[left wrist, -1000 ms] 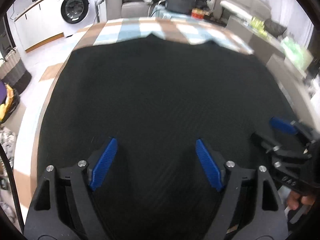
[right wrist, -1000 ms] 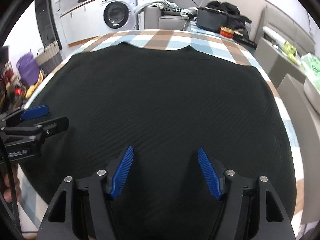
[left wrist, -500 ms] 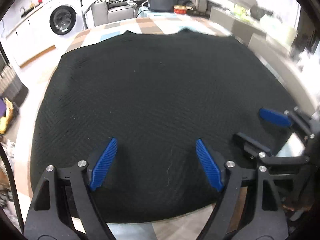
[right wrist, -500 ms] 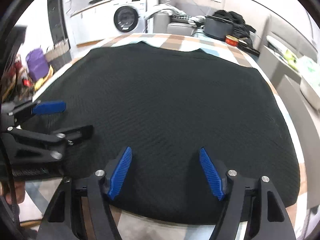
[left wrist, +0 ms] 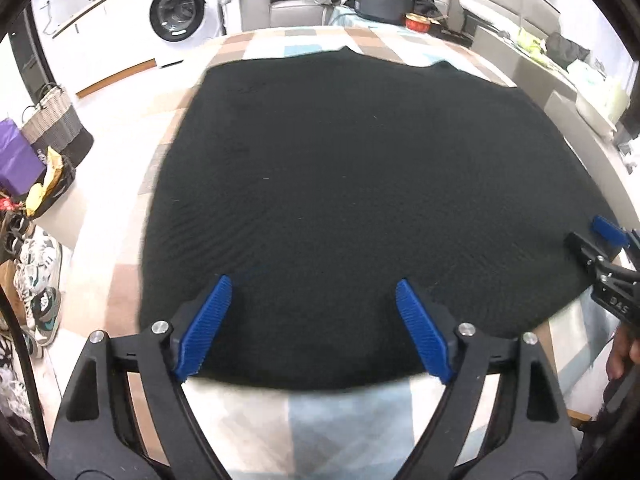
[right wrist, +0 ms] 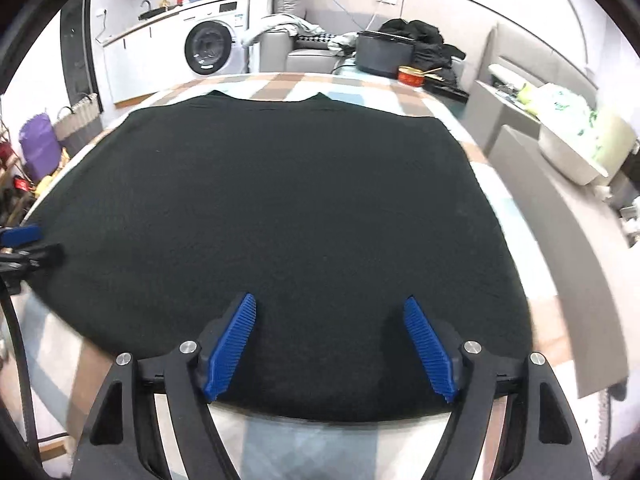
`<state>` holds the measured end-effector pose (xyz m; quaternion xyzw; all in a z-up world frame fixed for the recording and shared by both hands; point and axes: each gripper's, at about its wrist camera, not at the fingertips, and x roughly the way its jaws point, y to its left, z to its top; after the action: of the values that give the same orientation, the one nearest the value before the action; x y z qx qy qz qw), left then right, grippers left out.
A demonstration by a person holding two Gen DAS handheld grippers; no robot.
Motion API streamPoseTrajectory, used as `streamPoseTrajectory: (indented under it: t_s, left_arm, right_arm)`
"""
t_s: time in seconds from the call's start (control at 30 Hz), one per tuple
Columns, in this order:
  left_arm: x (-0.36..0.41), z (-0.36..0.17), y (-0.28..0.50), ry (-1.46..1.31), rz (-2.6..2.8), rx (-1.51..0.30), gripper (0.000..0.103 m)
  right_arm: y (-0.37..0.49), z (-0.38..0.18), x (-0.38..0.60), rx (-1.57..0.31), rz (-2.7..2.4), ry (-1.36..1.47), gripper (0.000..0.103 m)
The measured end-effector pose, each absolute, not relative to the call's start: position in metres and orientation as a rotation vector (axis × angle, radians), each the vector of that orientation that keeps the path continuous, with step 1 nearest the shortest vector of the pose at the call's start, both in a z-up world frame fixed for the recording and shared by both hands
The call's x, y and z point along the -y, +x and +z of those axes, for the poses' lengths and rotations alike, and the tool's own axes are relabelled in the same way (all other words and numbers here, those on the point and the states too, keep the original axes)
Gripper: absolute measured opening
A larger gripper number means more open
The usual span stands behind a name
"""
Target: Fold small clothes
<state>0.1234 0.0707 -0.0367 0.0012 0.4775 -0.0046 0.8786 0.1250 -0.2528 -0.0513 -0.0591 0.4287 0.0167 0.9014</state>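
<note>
A black knit garment (left wrist: 360, 200) lies spread flat on a checked tablecloth (left wrist: 340, 420); it also shows in the right wrist view (right wrist: 280, 216). My left gripper (left wrist: 314, 326) is open and empty, above the garment's near hem toward its left side. My right gripper (right wrist: 330, 350) is open and empty, above the near hem toward its right side. The right gripper also shows at the right edge of the left wrist view (left wrist: 600, 244). The left gripper shows at the left edge of the right wrist view (right wrist: 24, 240).
A washing machine (right wrist: 210, 50) and a grey sofa (right wrist: 292, 54) with clothes stand beyond the table. A dark pot (right wrist: 384, 54) and a red tin (right wrist: 410, 76) sit at the far edge. A woven basket (left wrist: 56, 124) and shoes (left wrist: 38, 272) are on the floor at left.
Both grippers have drawn back toward the near edge of the table and spread apart. The garment's near hem and the tablecloth in front of it have come into view. The garment has not moved.
</note>
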Motion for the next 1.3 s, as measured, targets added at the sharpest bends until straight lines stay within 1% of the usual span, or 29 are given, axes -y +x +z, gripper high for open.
streamPoseTrajectory:
  t_s: [0.27, 0.4, 0.57, 0.63, 0.83, 0.93, 1.03, 1.1, 1.3]
  left_arm:
    - [-0.108, -0.023, 0.095, -0.083, 0.073, -0.986, 0.084]
    - [-0.131, -0.026, 0.090, -0.154, 0.108, -1.002, 0.084]
    - [-0.167, -0.039, 0.089, -0.386, 0.135, -1.033, 0.084]
    - [-0.173, -0.038, 0.090, -0.443, 0.140, -0.997, 0.084]
    - [-0.183, -0.040, 0.109, -0.573, 0.151, -0.935, 0.084]
    - [-0.185, -0.043, 0.116, -0.585, 0.156, -0.913, 0.084]
    - [-0.180, -0.045, 0.119, -0.537, 0.178, -0.929, 0.076]
    - [-0.181, -0.045, 0.112, -0.535, 0.176, -0.942, 0.076]
    - [-0.192, -0.049, 0.068, -0.739, 0.128, -0.924, 0.076]
  right_arm:
    - [0.134, -0.050, 0.241, -0.895, 0.070, -0.103, 0.078]
    - [0.132, -0.056, 0.221, -0.903, 0.138, -0.156, 0.078]
    - [0.130, -0.056, 0.236, -0.916, 0.125, -0.112, 0.078]
    - [0.128, -0.055, 0.242, -0.915, 0.128, -0.091, 0.078]
    - [0.127, -0.055, 0.243, -0.918, 0.143, -0.071, 0.078]
    - [0.128, -0.053, 0.238, -0.923, 0.148, -0.084, 0.078]
    - [0.127, -0.051, 0.232, -0.922, 0.158, -0.095, 0.078]
    - [0.125, -0.048, 0.228, -0.915, 0.164, -0.111, 0.078]
    - [0.117, -0.043, 0.220, -0.903, 0.193, -0.113, 0.078]
